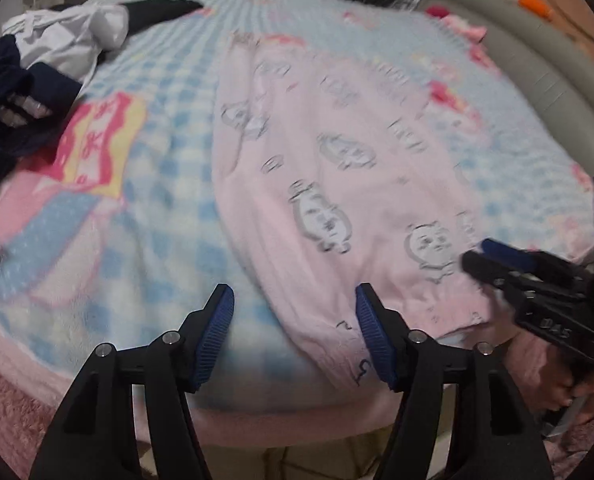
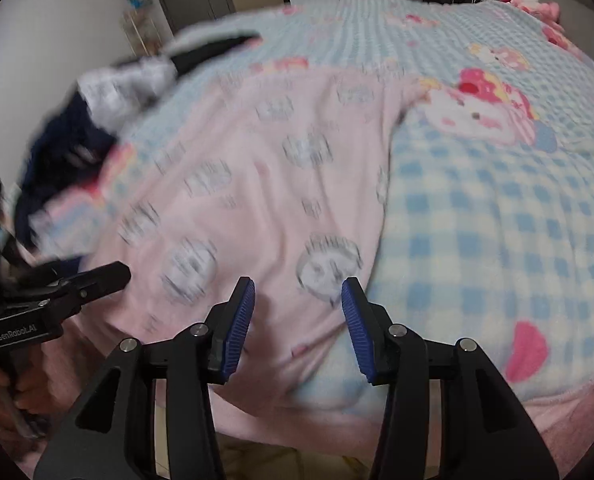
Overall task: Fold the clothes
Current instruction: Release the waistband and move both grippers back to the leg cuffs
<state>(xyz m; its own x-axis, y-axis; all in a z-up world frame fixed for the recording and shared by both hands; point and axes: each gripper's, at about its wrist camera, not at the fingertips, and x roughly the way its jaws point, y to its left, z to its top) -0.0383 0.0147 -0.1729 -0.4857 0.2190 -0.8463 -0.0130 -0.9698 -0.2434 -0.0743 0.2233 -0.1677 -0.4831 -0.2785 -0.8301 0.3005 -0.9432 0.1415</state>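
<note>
A pale pink garment (image 1: pixel 337 152) printed with grey cartoon faces lies spread flat on the bed, its near hem at the bed's front edge. My left gripper (image 1: pixel 294 296) is open and empty; its right finger hovers over the garment's lower left hem and its left finger over the blanket. In the right wrist view the same garment (image 2: pixel 257 184) fills the middle, blurred. My right gripper (image 2: pixel 298 286) is open and empty just above the garment's near right edge. Each gripper shows in the other's view: the right gripper (image 1: pixel 481 256) at the garment's lower right corner, the left gripper (image 2: pixel 109 278) at the lower left.
A blue-and-white checked blanket (image 1: pixel 157 160) with pink cartoon prints covers the bed. A heap of navy and white clothes (image 1: pixel 37 72) sits at the back left. A grey padded bed frame (image 1: pixel 557 92) runs along the right. A fluffy pink cover (image 1: pixel 9 408) hangs at the front edge.
</note>
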